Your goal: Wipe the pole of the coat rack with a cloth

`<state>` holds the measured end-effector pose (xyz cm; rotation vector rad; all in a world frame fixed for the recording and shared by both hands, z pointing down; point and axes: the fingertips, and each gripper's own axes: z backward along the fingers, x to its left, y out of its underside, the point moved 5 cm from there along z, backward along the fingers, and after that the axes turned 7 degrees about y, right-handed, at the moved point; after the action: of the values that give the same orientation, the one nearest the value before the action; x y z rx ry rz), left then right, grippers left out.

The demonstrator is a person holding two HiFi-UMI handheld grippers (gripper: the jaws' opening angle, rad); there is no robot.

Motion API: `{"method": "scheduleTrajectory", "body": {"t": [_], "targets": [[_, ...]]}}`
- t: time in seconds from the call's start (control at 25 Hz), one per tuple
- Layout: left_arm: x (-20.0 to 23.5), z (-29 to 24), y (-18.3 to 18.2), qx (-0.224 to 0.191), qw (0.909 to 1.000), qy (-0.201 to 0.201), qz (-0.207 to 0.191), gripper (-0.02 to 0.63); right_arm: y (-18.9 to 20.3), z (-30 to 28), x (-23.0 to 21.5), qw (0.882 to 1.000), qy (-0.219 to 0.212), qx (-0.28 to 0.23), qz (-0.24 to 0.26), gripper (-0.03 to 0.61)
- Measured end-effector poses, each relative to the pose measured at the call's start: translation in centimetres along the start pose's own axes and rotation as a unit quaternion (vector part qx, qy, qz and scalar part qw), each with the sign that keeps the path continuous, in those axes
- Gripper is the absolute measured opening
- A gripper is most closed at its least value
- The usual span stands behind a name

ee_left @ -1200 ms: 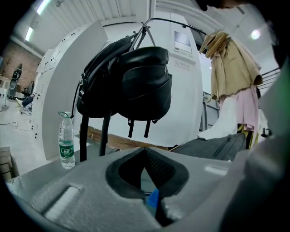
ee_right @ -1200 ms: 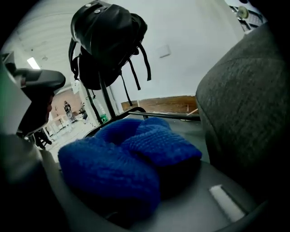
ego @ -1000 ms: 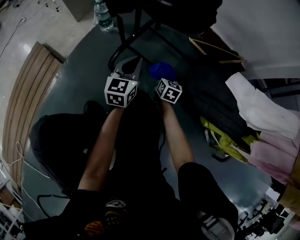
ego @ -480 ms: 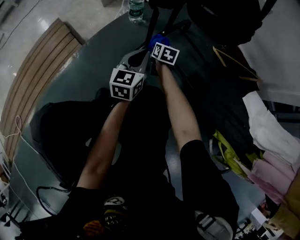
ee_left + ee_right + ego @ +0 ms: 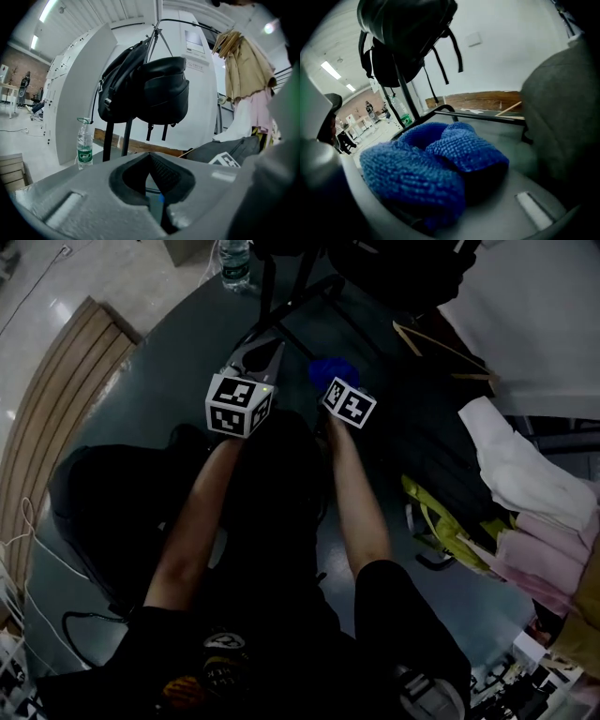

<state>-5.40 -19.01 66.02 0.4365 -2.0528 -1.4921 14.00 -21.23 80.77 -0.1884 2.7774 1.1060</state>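
The coat rack's black poles (image 5: pixel 266 292) rise from a curved foot (image 5: pixel 281 315) at the top of the head view, with black bags (image 5: pixel 145 89) hung on the rack. My right gripper (image 5: pixel 333 382) is shut on a bunched blue cloth (image 5: pixel 326 368), which fills its own view (image 5: pixel 433 164). The cloth is a short way in front of the rack's foot bar (image 5: pixel 478 116), not touching it. My left gripper (image 5: pixel 261 354) is beside it on the left, shut with nothing between its jaws (image 5: pixel 151 157), pointing at the poles (image 5: pixel 115 140).
A water bottle (image 5: pixel 234 254) stands left of the rack, also seen in the left gripper view (image 5: pixel 84 145). A dark bag (image 5: pixel 431 437), wooden hangers (image 5: pixel 441 348) and piled clothes (image 5: pixel 525 493) lie to the right. Wooden slats (image 5: pixel 56 399) edge the left.
Half a second ago the right gripper reached forward with the cloth to the rack's foot; it has now drawn back toward me. The left gripper has stayed beside it, still shut.
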Motion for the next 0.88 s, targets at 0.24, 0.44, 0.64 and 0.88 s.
{"method": "scheduleTrajectory", "body": {"t": [0.24, 0.44, 0.64, 0.88], "targets": [[-1.8, -1.2, 1.2, 0.026, 0.999, 0.019, -0.03, 0.0, 2.2, 2.7, -2.3, 0.999, 0.035, -0.029, 0.01, 0.008], [-0.3, -0.2, 2.1, 0.029, 0.9995, -0.001, -0.01, 0.0, 0.4, -0.3, 0.1, 1.0, -0.004, -0.024, 0.013, 0.008], [1.5, 0.5, 2.1, 0.012, 0.9998, -0.01, 0.014, 0.0, -2.2, -4.5, 7.0, 0.998, -0.042, 0.006, 0.045, 0.005], [1.3, 0.6, 2.1, 0.018, 0.9997, -0.013, 0.007, 0.0, -5.0, -7.7, 14.8, 0.99, -0.095, 0.009, 0.103, 0.008]]}}
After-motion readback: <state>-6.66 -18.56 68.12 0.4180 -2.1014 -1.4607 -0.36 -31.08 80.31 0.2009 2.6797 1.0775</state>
